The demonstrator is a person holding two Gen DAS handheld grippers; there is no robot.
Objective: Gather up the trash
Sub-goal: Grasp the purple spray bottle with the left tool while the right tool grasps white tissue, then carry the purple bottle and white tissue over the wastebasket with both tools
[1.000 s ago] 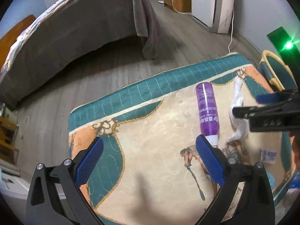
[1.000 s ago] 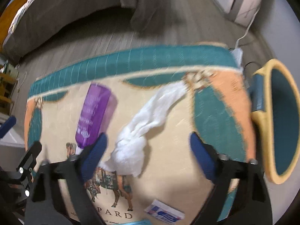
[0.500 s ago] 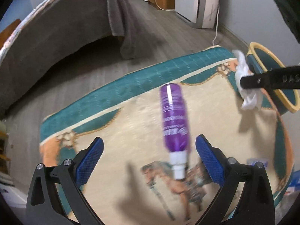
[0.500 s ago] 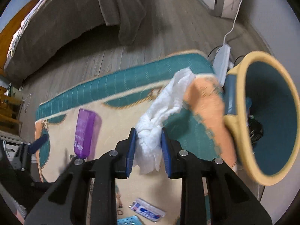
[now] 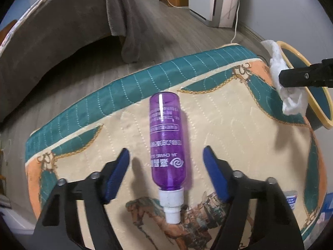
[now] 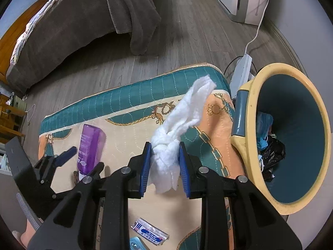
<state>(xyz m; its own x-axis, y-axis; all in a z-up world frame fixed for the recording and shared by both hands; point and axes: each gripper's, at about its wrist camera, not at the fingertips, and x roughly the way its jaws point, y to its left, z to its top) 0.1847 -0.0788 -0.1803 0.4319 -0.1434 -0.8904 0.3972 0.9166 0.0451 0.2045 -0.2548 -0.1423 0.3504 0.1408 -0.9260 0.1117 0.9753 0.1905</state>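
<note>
A purple bottle (image 5: 166, 137) with a white cap lies on the patterned rug (image 5: 229, 129), cap toward me. My left gripper (image 5: 166, 173) is open, its fingers on either side of the bottle's lower end, not touching. My right gripper (image 6: 164, 166) is shut on a white crumpled tissue (image 6: 179, 125), held above the rug just left of the yellow-rimmed teal bin (image 6: 258, 95). The bin holds some trash, including a black bag (image 6: 272, 154). The tissue (image 5: 289, 91) and right gripper (image 5: 278, 79) also show in the left wrist view, beside the bin's rim (image 5: 295, 54).
A small blue-and-white packet (image 6: 149, 232) lies on the rug near the front edge. A bed with a grey blanket (image 6: 83, 20) stands behind. A white appliance (image 5: 214, 0) and a power strip (image 6: 242, 73) with cable sit near the wall.
My right gripper shut on the tissue, lifted it and carried it right, up to the bin. My left gripper moved over the purple bottle and narrowed around it.
</note>
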